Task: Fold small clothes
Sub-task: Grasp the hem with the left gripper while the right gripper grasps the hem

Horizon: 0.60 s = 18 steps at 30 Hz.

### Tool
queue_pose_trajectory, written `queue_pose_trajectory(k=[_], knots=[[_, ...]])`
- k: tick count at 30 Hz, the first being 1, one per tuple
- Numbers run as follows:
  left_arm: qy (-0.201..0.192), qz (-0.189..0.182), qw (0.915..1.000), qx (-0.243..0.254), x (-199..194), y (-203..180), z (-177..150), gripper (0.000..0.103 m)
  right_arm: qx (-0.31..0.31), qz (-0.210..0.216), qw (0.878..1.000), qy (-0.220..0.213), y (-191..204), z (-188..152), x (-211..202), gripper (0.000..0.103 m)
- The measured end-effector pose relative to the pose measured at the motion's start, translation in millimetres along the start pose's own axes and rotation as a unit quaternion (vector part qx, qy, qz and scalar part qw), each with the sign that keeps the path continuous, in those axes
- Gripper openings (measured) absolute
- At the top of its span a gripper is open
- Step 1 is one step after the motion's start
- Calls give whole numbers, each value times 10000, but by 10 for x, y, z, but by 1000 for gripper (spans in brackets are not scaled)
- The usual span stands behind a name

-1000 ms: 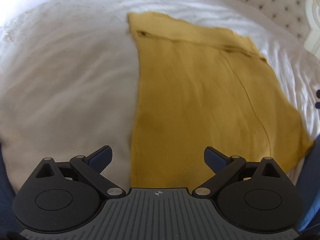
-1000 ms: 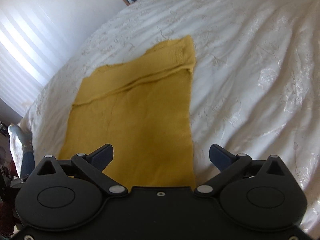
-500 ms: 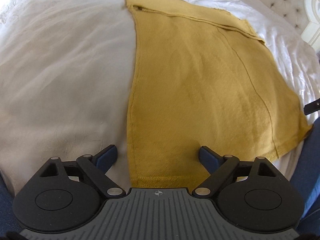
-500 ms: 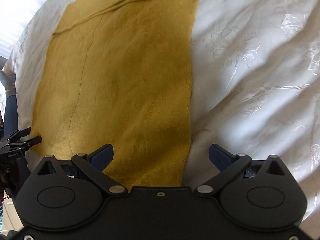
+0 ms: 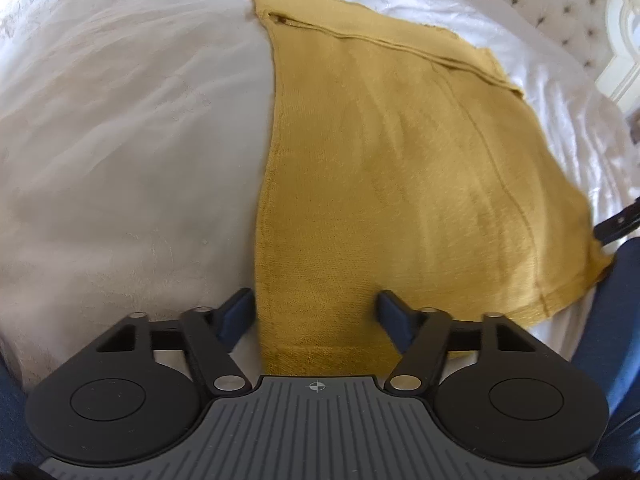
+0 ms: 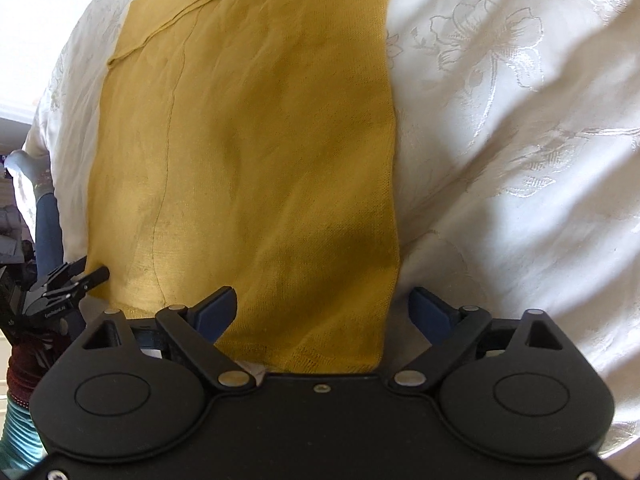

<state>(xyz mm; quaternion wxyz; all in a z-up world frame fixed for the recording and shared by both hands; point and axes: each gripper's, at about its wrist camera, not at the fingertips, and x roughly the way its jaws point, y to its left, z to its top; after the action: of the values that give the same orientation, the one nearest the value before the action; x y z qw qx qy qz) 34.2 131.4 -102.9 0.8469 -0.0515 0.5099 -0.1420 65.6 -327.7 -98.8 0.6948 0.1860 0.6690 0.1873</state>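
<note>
Mustard-yellow garment (image 5: 400,184) lies flat on a white bedspread (image 5: 120,140); left gripper (image 5: 316,312) and right gripper (image 6: 320,308) straddle its near corners, jaws spread.

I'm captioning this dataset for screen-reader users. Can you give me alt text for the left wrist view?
The open left gripper straddles the near left corner of a mustard-yellow garment lying flat on a white embroidered bedspread. A tufted headboard shows top right.
</note>
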Motion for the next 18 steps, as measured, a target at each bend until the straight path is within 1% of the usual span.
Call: queue_pose_trajectory(k=[1, 2, 3, 4, 5, 6, 7, 8, 9, 10, 12, 15, 18], knots=[[8, -75, 10000, -51, -8, 9, -2, 56, -7, 12, 10000, 23, 20, 6, 19, 92], [6, -120, 9999, -79, -14, 15, -5, 50, -13, 29, 10000, 43, 21, 6, 26, 92], [8, -152, 9998, -94, -17, 19, -6, 40, -25, 46, 10000, 63, 21, 7, 32, 88], [9, -190, 9998, -106, -21, 23, -5, 34, -37, 53, 9999, 78, 17, 12, 31, 84], [4, -229, 9997, -130, -24, 18, -5, 24, -61, 52, 9999, 91, 19, 6, 46, 73], [-14, -251, 9996, -150, -30, 17, -5, 19, -106, 23, 9999, 95, 26, -7, 58, 56], [-58, -274, 9995, -171, -44, 10, -2, 15, -192, -28, 9997, 112, 52, -16, 67, 48], [-101, -298, 9993, -192, -59, 8, -2, 11, -279, -62, 9995, 119, 71, -33, 70, 28], [-150, -308, 9992, -208, -76, 5, -3, 9, -374, -96, 9992, 96, 117, -15, 61, 22], [-198, -312, 9991, -223, -97, -1, -4, 8, -457, -61, 9989, 26, 104, -32, -17, 22], [-292, -330, 9987, -253, -141, -11, 3, 7, -484, 86, 9987, -168, 99, -60, -86, 15], [-534, -456, 9967, -398, -246, 0, 48, 6, -312, 485, 9962, -650, 31, -136, -206, 11], [-858, -577, 9930, -563, -356, 5, 158, 6, -53, 959, 9889, -1136, -65, -238, -323, 11]])
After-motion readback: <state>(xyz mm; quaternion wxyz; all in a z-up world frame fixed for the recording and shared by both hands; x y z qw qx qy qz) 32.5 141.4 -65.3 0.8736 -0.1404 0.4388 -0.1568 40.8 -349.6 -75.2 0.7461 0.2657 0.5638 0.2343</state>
